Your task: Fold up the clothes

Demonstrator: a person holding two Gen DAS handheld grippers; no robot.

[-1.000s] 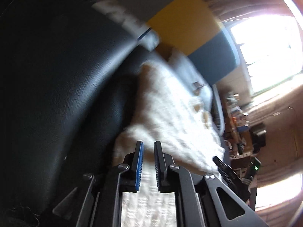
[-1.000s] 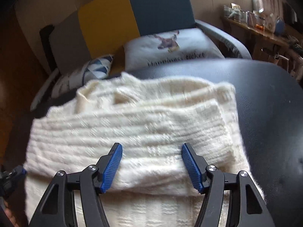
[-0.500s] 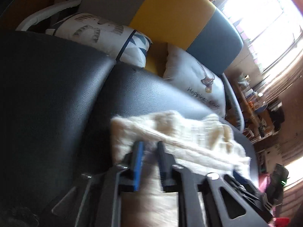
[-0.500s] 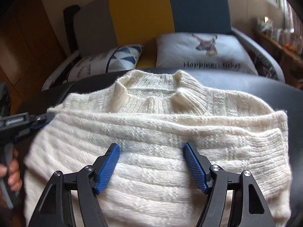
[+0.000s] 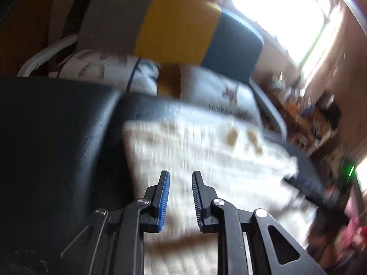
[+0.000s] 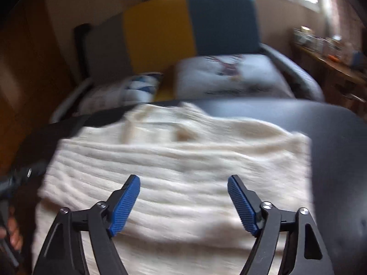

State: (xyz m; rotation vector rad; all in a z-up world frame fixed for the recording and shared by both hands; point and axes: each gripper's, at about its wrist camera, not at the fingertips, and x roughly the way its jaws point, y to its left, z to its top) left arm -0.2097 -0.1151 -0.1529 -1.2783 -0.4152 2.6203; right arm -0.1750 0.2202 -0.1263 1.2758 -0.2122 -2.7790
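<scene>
Cream knit sweater (image 6: 183,171) lay crosswise on the black seat (image 6: 339,160), directly under both grippers. Right gripper (image 6: 183,202) jaws were wide apart over its middle; left gripper (image 5: 180,198) jaws were slightly apart, gripping nothing, near its left edge.

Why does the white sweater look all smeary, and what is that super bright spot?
Left wrist view: the sweater is streaked by motion blur, while the left gripper stays sharp, and the window is blown out to white glare. Right wrist view: the sweater and cushions are softly blurred, the right gripper is crisp, and straight edges bend from the fisheye lens.
</scene>
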